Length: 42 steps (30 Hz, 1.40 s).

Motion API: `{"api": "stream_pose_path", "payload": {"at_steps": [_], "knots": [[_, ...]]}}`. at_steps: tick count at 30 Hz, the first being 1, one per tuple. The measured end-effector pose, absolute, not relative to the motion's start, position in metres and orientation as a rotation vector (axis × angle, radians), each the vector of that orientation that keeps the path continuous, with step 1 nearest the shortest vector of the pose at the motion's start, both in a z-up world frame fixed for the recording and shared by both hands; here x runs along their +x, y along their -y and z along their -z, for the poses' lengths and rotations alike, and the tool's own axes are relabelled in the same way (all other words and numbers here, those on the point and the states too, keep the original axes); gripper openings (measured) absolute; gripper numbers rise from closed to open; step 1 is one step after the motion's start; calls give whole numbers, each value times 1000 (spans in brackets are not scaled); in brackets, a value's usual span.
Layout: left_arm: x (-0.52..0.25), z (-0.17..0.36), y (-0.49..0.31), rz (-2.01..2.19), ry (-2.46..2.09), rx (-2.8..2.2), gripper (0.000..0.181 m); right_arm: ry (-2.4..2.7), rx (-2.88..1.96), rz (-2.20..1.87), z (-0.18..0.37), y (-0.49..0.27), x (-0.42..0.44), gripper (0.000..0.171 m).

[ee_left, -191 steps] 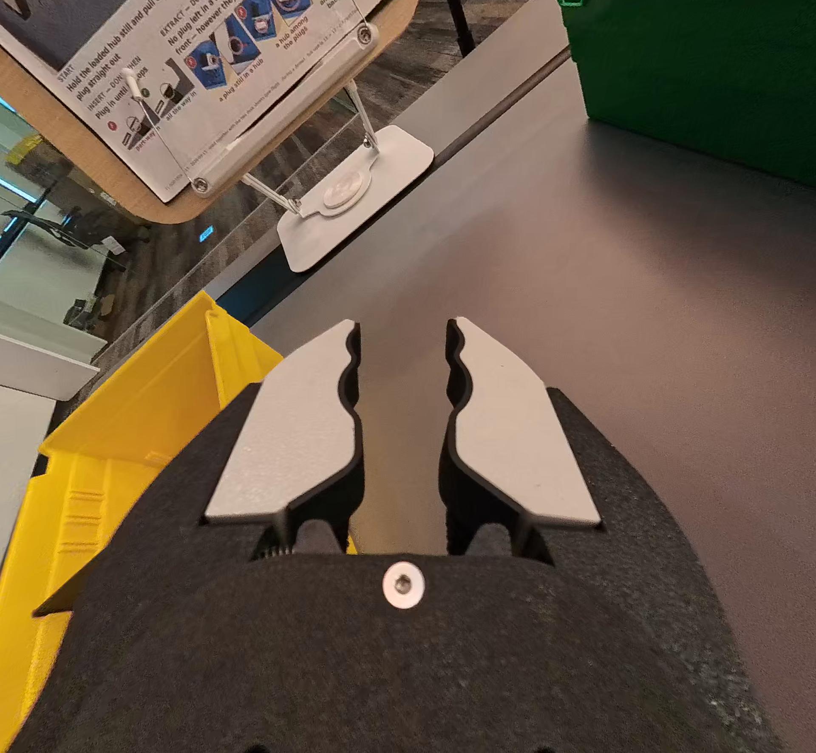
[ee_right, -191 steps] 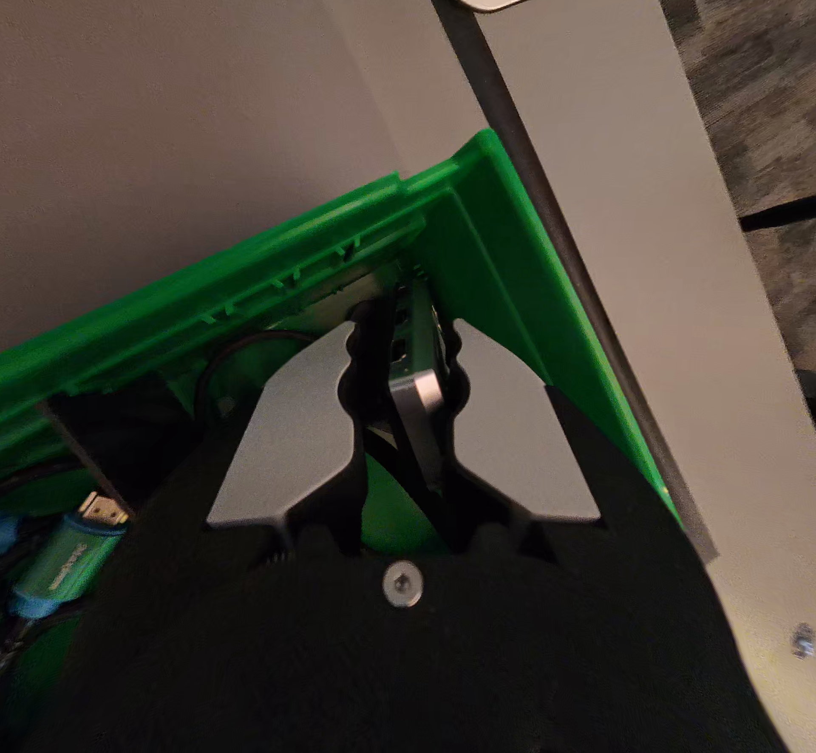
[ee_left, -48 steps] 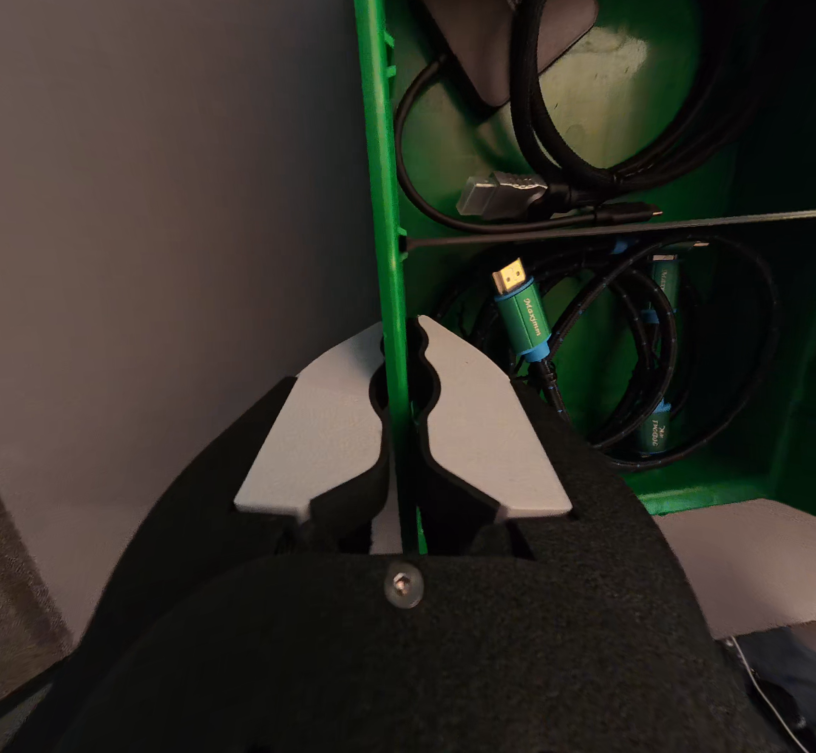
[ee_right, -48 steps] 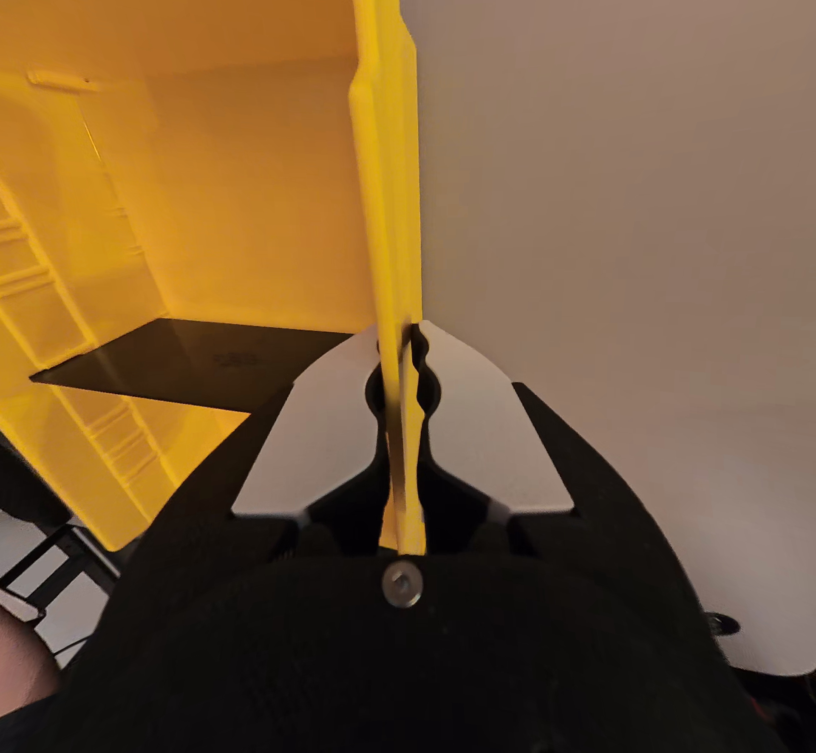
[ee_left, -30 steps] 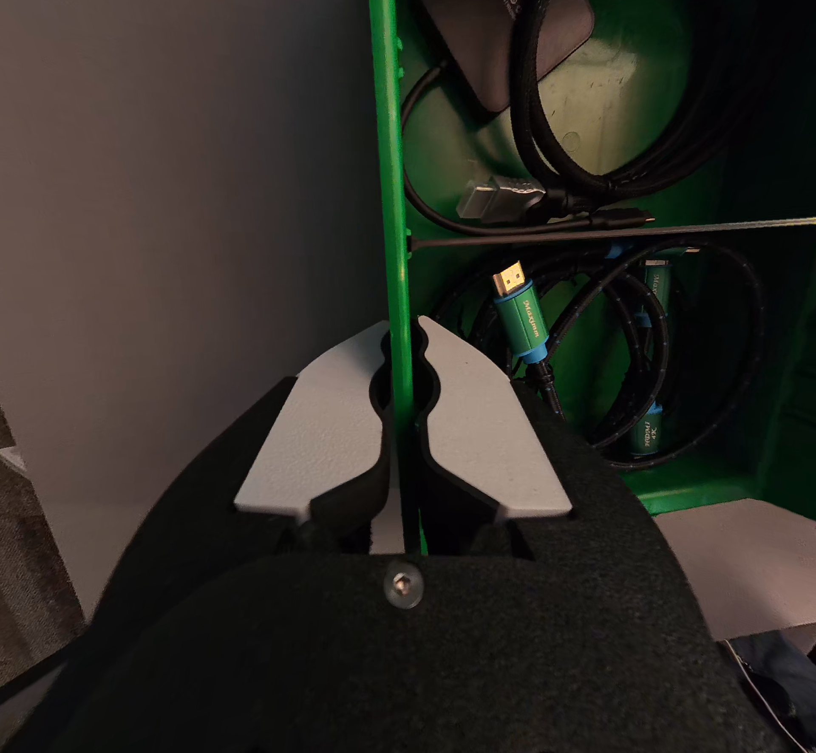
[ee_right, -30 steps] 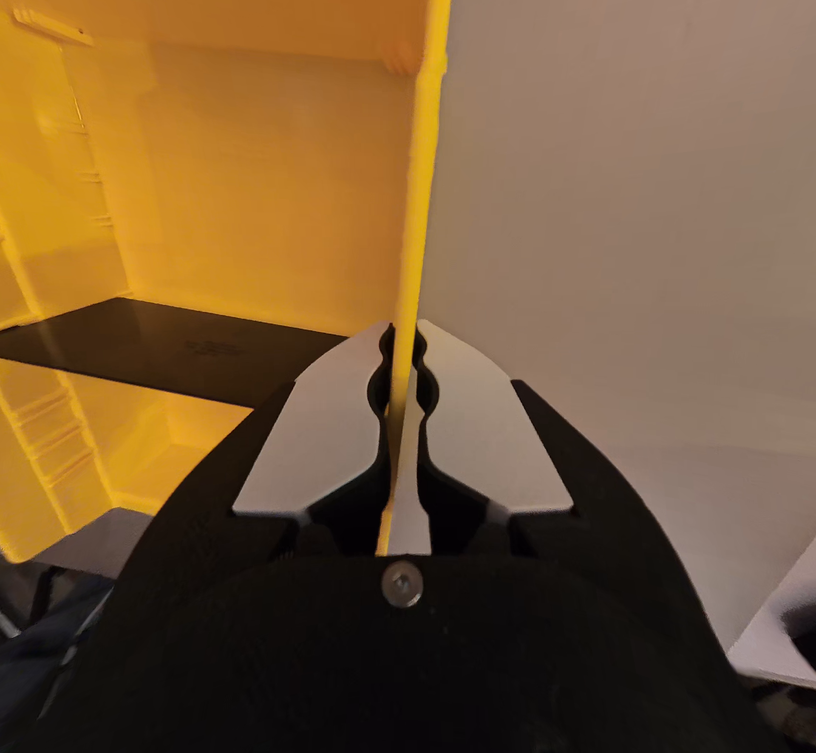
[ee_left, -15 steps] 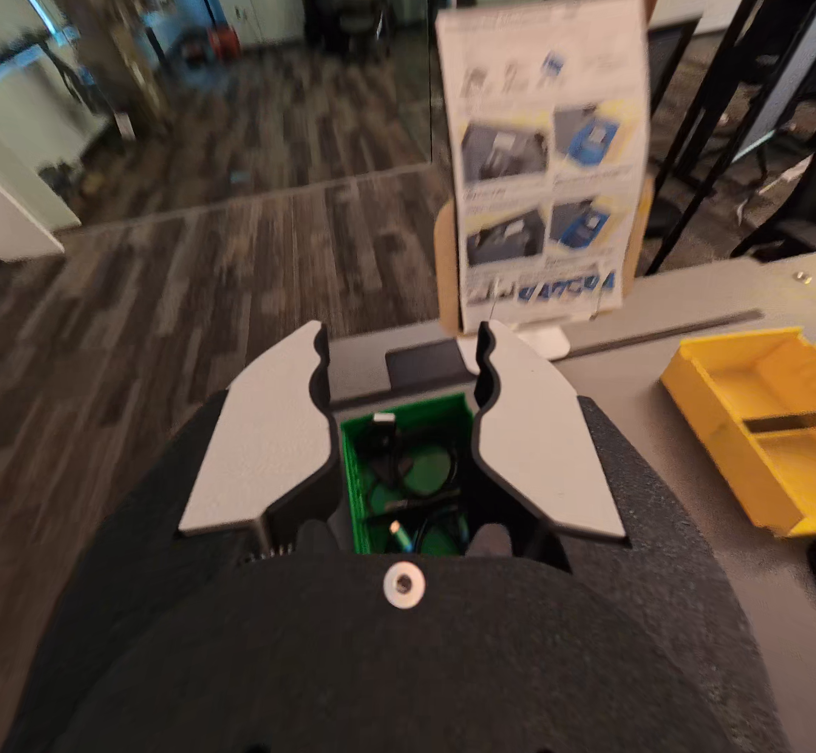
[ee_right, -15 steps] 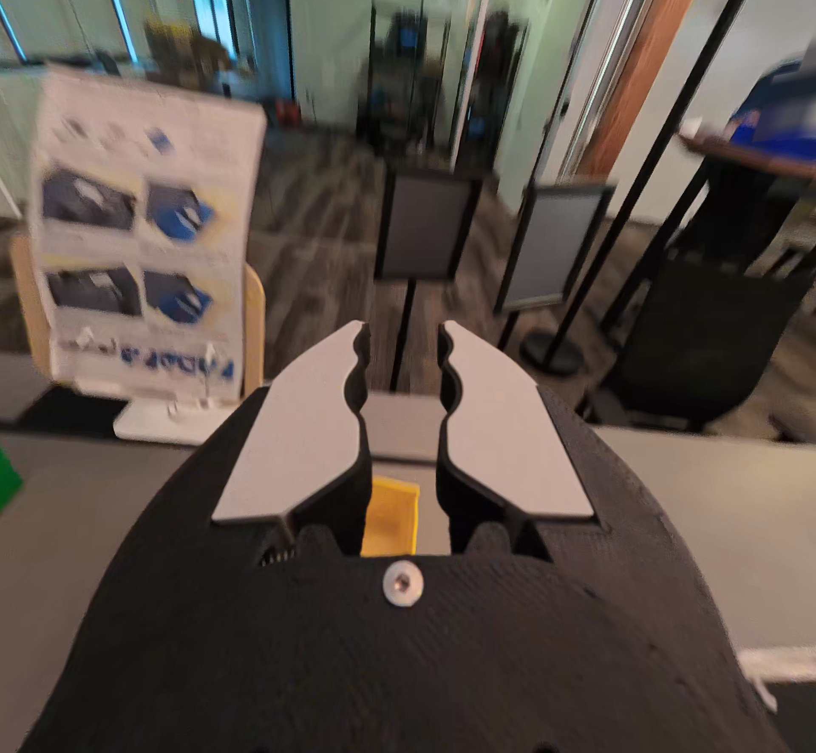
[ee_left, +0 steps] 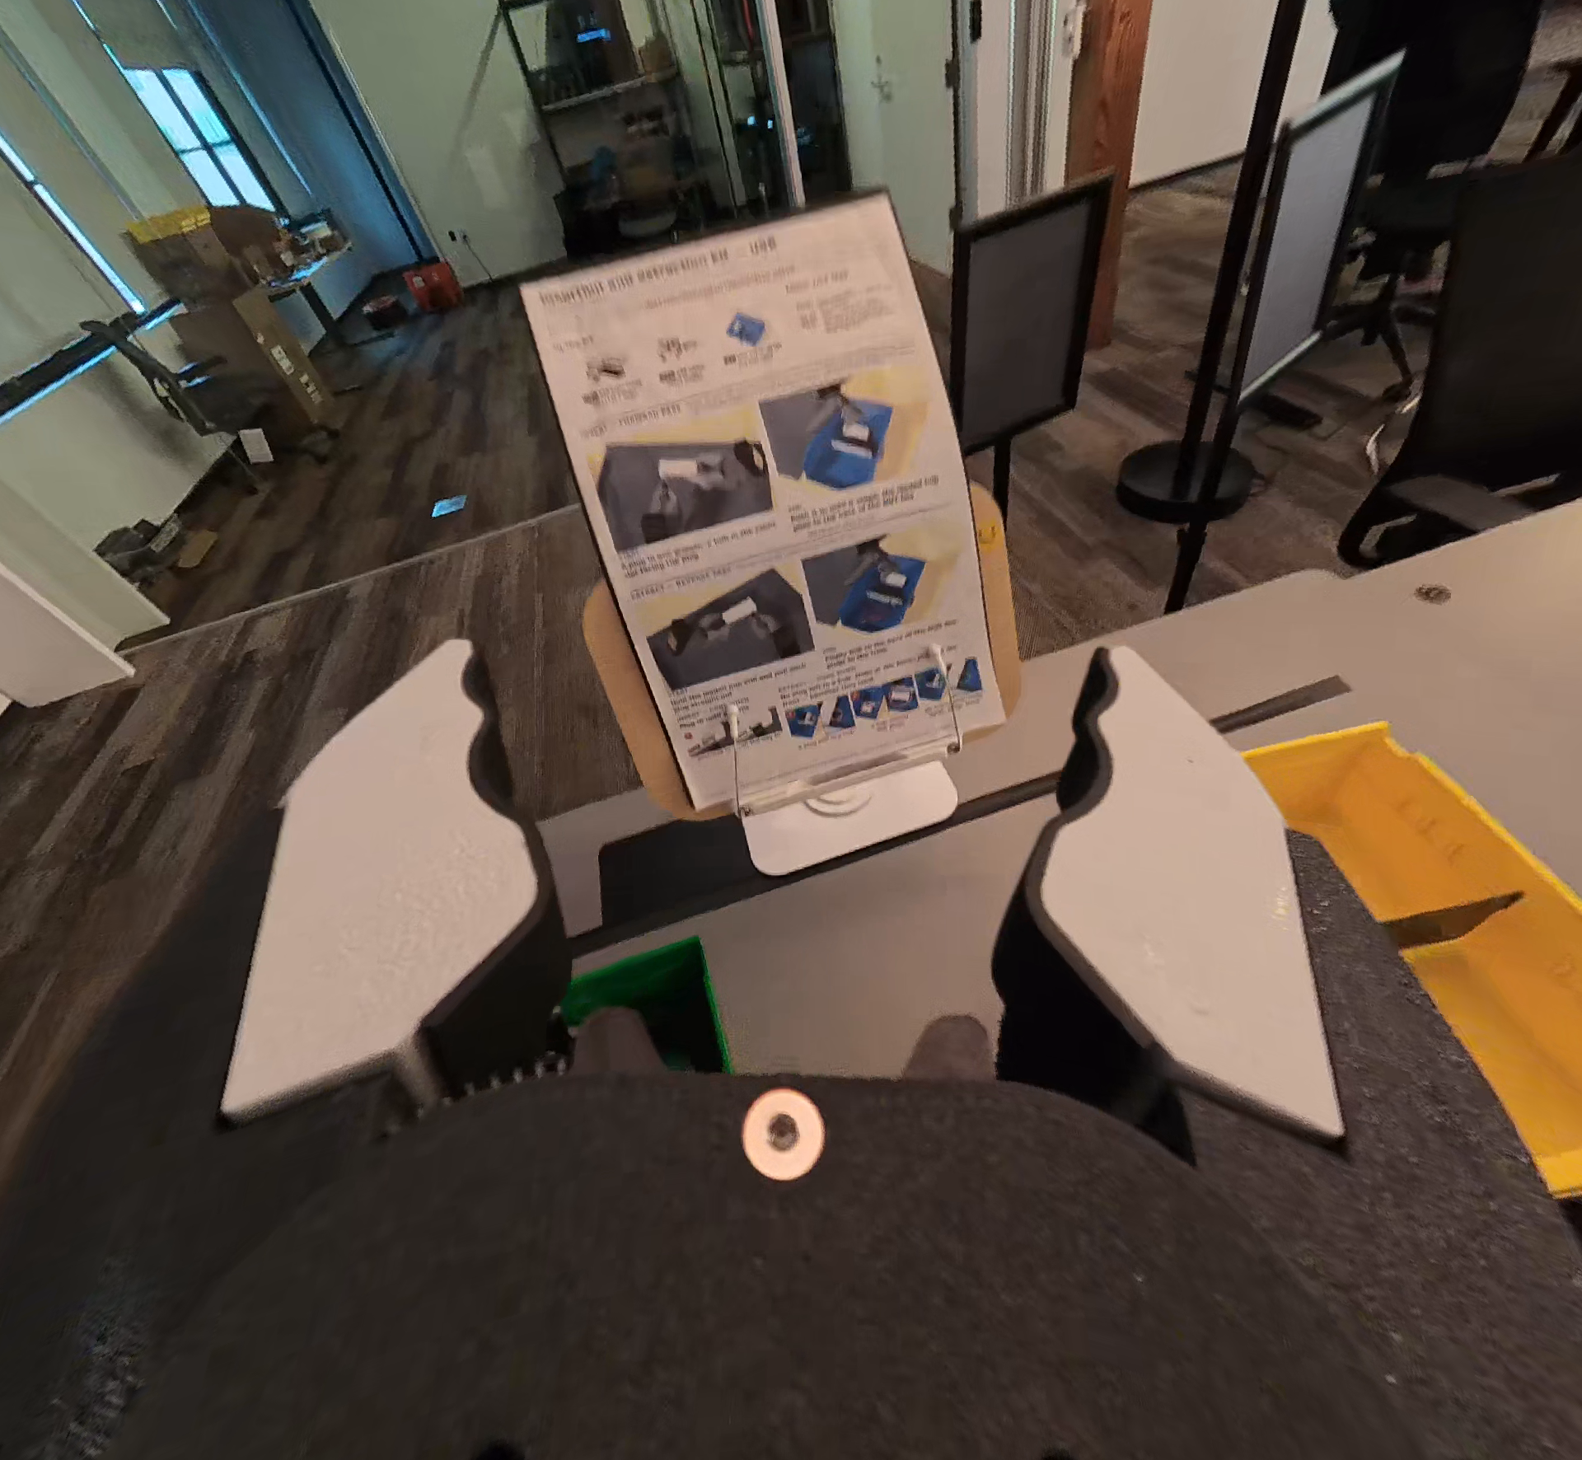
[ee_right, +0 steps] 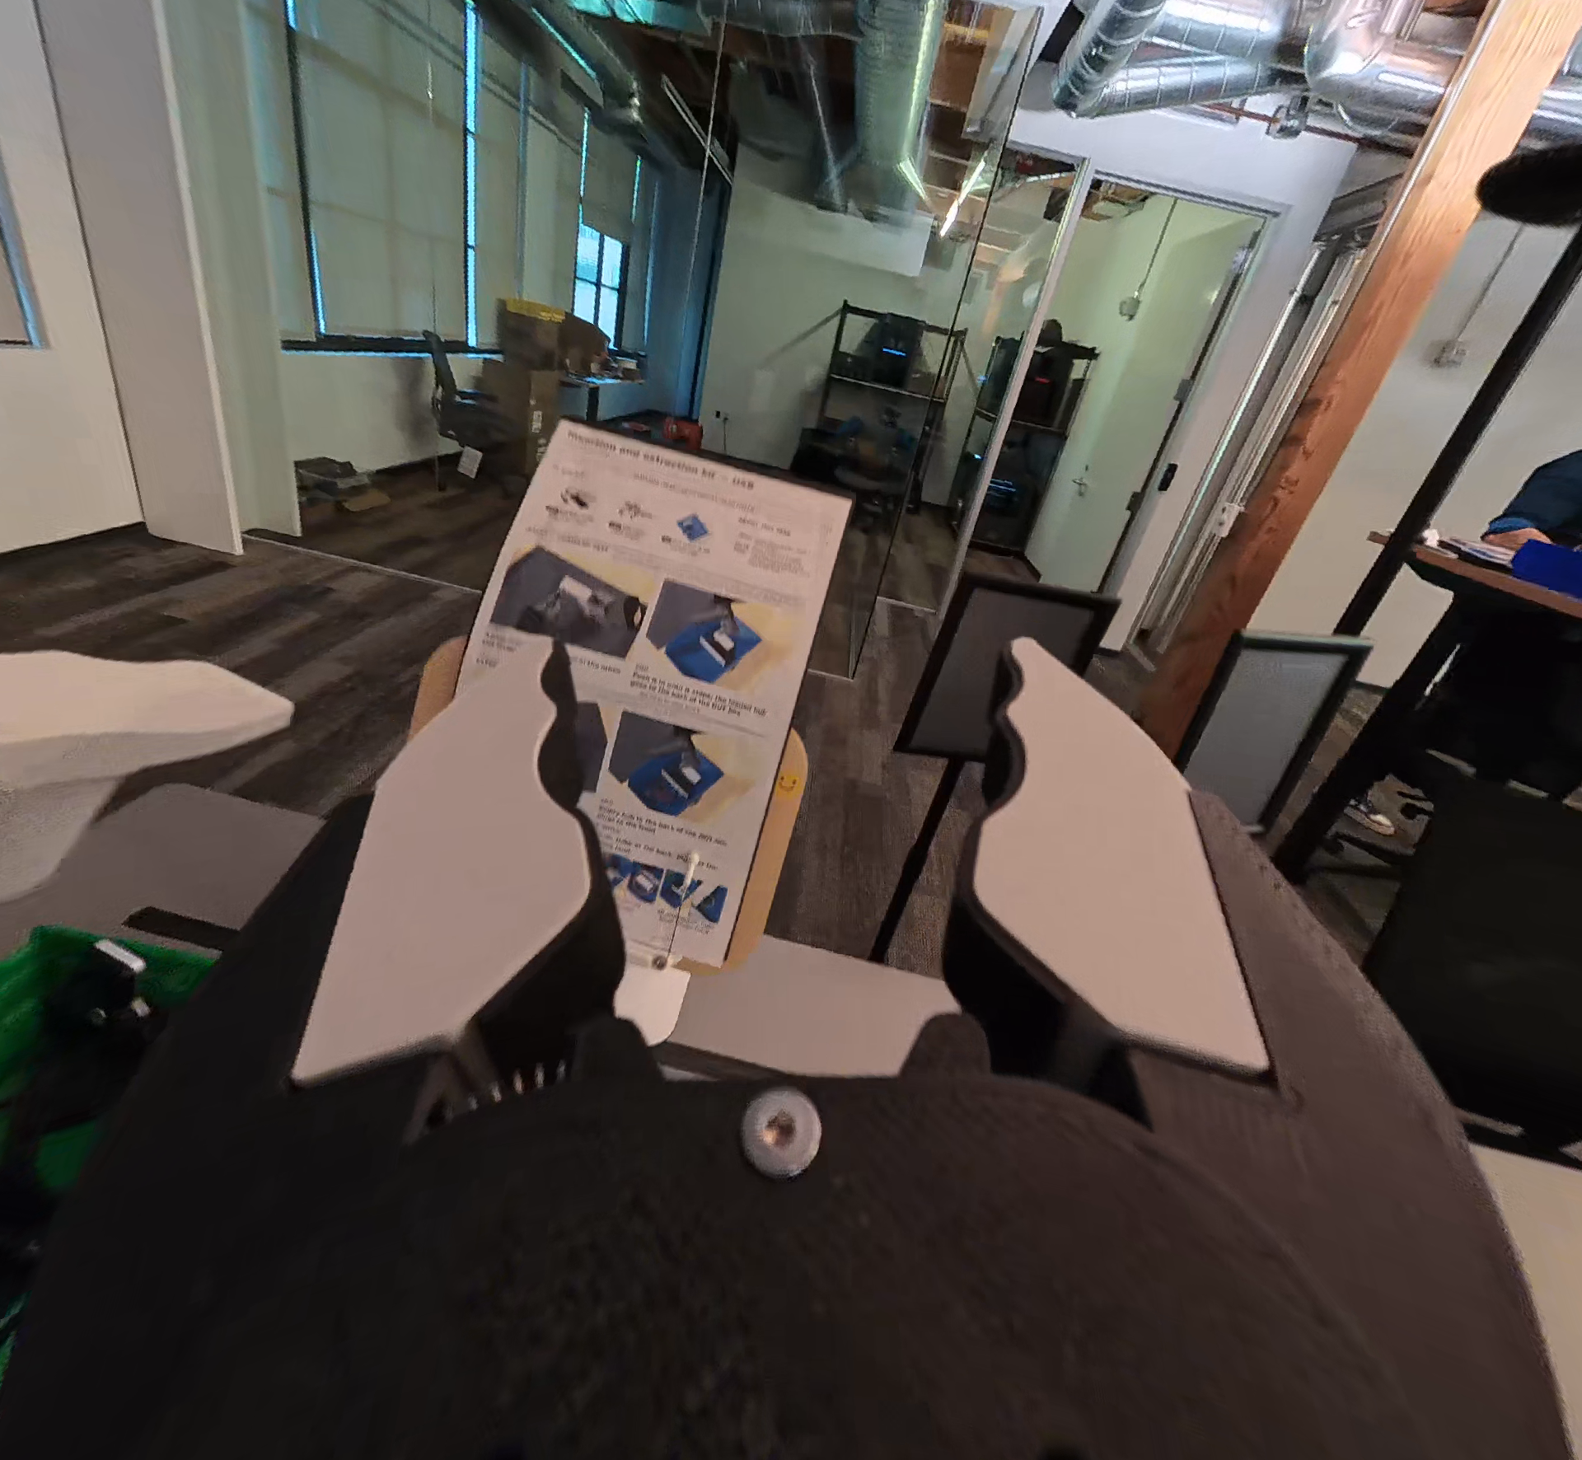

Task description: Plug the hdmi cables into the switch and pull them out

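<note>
Left gripper (ee_left: 783,743) spread wide, right gripper (ee_right: 779,725) likewise, both empty

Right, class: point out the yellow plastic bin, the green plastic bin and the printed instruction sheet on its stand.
yellow plastic bin (ee_left: 1412,837): left wrist view, inner wall.
green plastic bin (ee_left: 651,991): left wrist view, far wall.
printed instruction sheet (ee_left: 753,477): left wrist view, page centre.

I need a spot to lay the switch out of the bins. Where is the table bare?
Bare grey table lies between the green bin and the yellow bin, in front of the instruction stand. More runs behind the yellow bin. The green bin holds cables, so it is crowded.
</note>
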State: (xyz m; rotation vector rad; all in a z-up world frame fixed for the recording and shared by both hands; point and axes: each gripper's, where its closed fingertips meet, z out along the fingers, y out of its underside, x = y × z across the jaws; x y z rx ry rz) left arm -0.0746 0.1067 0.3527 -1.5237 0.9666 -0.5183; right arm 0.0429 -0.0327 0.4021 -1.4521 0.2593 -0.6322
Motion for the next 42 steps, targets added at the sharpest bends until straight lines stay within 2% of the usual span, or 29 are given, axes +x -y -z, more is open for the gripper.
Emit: {"api": "stream_pose_path", "payload": {"at_steps": [6, 15, 22, 25, 33, 42], "knots": [[-66, -241, -123, 439, -929, -1570, 123, -373, -1562, 526, -270, 1, 54, 101], [-56, -15, -120, 397, -1016, -1863, 130, -500, -1911, 480, -48, -29, 53, 102], [-68, 93, -118, 359, -1028, -2049, 140, -633, -2115, 391, 75, -30, 42, 104], [-77, 120, -124, 295, -1029, -2105, 145, -687, -2182, 362, 106, -28, 40, 108], [-83, 158, -126, 234, -1041, -2163, 145, -832, -2288, 275, 160, -21, 42, 118], [-85, 171, -134, 338, -910, -2260, 143, -874, -2219, 356, 168, -22, 44, 122]]}}
